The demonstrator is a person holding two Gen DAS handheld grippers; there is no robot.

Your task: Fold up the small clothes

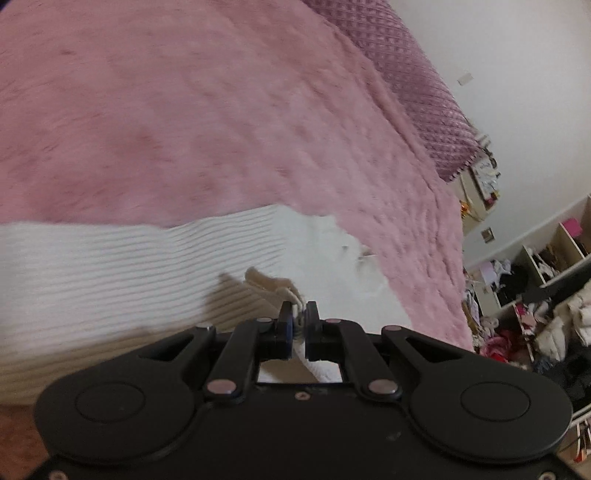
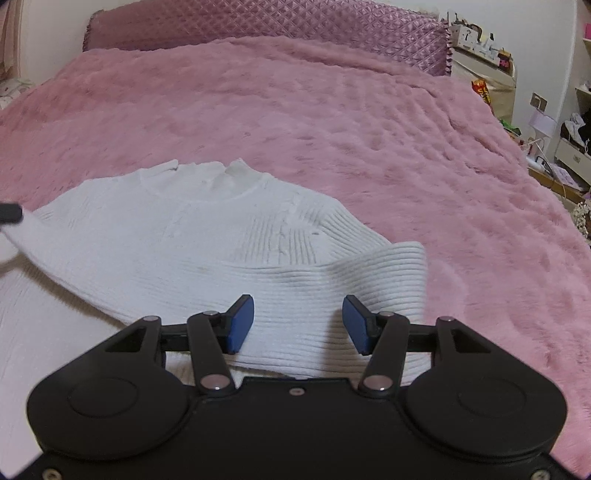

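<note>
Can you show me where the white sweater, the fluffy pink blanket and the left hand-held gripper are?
white sweater (image 2: 207,236), right wrist view, on its ribbed chest below the collar.
pink blanket (image 2: 369,140), right wrist view, on bare fluffy surface beyond the sweater.
left hand-held gripper (image 1: 298,317), left wrist view, between its fingertips, pinching sweater fabric.

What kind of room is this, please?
Most likely a bedroom in a home: a bed under a fluffy pink blanket, a quilted purple headboard, and open shelves crowded with clothes by the wall.
</note>
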